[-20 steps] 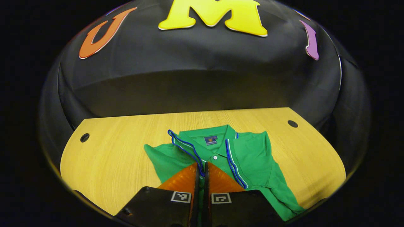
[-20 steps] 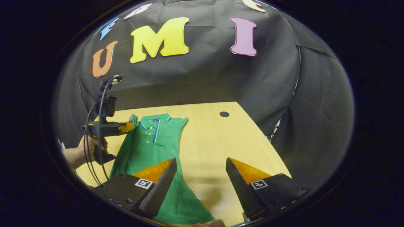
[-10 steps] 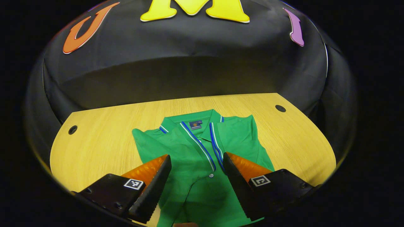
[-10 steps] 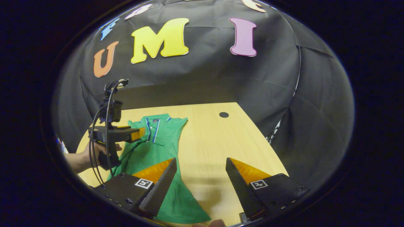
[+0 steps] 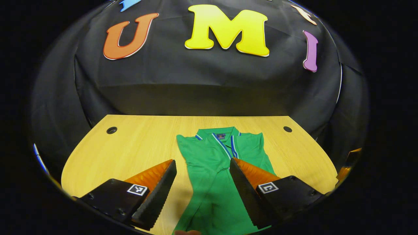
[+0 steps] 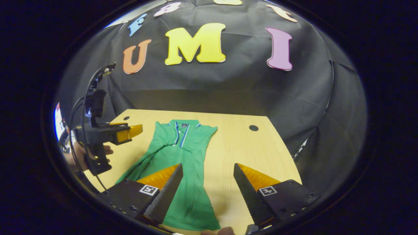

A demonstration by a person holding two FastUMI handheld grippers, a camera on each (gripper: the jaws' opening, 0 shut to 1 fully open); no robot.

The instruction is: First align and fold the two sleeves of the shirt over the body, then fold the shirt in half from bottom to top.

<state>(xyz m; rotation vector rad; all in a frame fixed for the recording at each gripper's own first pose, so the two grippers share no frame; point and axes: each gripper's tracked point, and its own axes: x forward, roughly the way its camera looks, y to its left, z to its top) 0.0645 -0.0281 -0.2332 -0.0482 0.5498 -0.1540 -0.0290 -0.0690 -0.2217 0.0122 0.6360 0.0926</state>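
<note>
**Clerk:** Item one?

**Me:** A green short-sleeved polo shirt point(image 5: 217, 169) with blue-and-white striped trim at collar and placket. It lies flat on the pale wood-grain table point(image 5: 137, 147), collar toward the booth's black cloth wall, hem toward me. Both sleeves are turned in over the body, so the outline is a long narrow strip that widens a little toward the hem. In the right gripper view the same shirt point(image 6: 183, 163) sits left of the table's middle, with a fold ridge running down its left side.

**Clerk:** Item two, your left tongs?

**Me:** My left gripper point(image 5: 202, 169) has its jaws spread wide, holding nothing. It hangs above the near part of the shirt, and the green cloth shows between the two fingers. In the right gripper view I see that gripper point(image 6: 130, 130) from the side, off the shirt's left edge and raised over the table, with black cables looping from it and my hand point(image 6: 78, 153) on its grip.

**Clerk:** Item three, your right tongs?

**Me:** My right gripper point(image 6: 207, 173) also stands wide apart and empty. Its left finger overlaps the lower part of the shirt in the view; its right finger is over bare wood.

**Clerk:** Sundries?

**Me:** Round dark holes in the table near its far corners, one at the left point(image 5: 111, 130) and one at the right point(image 5: 287, 129).
</note>
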